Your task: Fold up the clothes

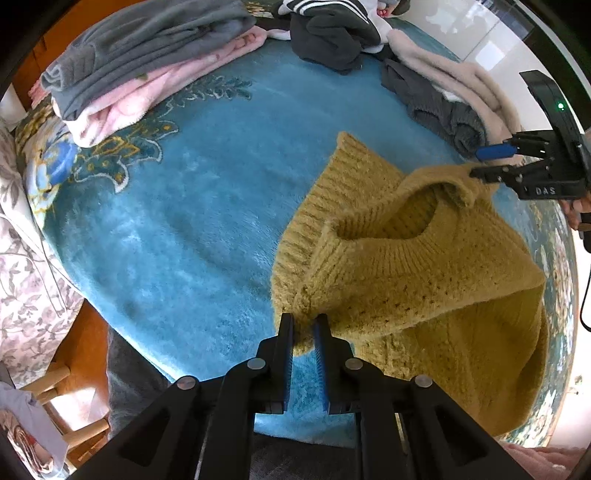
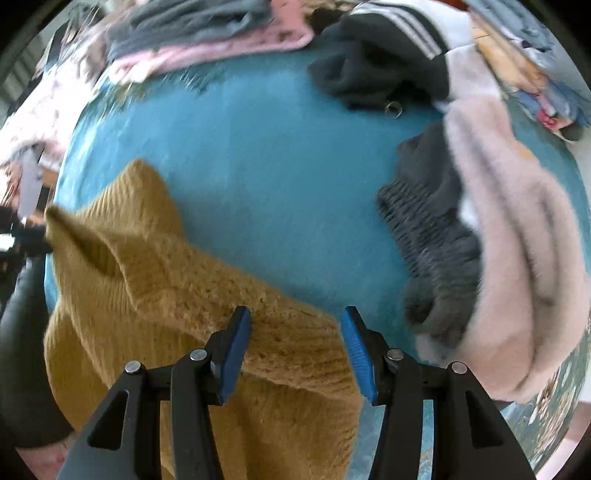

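Sweater (image 1: 424, 266) hangs pinched in the left tongs (image 1: 303, 332) while the right tongs (image 2: 295, 339) gape wide around its edge, so it could sag unevenly.

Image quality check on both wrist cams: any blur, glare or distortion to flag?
Left wrist view: sharp, with heavy fisheye curvature bending the blue blanket; the bright background at upper right is blown out; the yellow sweater shows clear knit texture. Right wrist view: motion blur smears the folded pile at top and the pink fleece; the right gripper stays crisp.
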A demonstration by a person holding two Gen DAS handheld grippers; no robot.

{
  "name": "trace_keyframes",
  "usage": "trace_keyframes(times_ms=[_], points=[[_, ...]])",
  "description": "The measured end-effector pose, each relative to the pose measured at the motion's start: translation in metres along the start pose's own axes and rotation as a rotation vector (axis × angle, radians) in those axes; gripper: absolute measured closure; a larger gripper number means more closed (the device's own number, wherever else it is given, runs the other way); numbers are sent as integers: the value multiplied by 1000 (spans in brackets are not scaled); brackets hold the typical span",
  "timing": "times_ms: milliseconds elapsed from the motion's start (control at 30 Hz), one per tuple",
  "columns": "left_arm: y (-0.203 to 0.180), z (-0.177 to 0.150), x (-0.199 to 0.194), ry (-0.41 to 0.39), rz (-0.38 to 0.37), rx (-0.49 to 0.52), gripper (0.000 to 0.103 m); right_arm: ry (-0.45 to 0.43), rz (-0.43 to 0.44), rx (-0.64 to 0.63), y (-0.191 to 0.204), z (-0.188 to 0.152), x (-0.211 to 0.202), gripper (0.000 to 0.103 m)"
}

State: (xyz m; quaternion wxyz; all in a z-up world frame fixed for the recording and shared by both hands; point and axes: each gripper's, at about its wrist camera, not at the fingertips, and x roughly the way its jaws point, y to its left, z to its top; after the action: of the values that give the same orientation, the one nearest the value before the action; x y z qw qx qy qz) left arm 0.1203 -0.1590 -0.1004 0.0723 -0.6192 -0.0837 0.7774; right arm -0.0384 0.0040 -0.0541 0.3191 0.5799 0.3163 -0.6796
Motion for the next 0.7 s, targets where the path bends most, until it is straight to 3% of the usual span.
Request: trace_keyframes(times_ms=[533, 700], points=[[-7, -11, 6, 15, -33, -35, 89, 143, 143, -324, 36, -7, 15, 51], [-12, -17, 5, 12, -39, -35, 89, 113, 175, -329, 31, 0, 3, 51]])
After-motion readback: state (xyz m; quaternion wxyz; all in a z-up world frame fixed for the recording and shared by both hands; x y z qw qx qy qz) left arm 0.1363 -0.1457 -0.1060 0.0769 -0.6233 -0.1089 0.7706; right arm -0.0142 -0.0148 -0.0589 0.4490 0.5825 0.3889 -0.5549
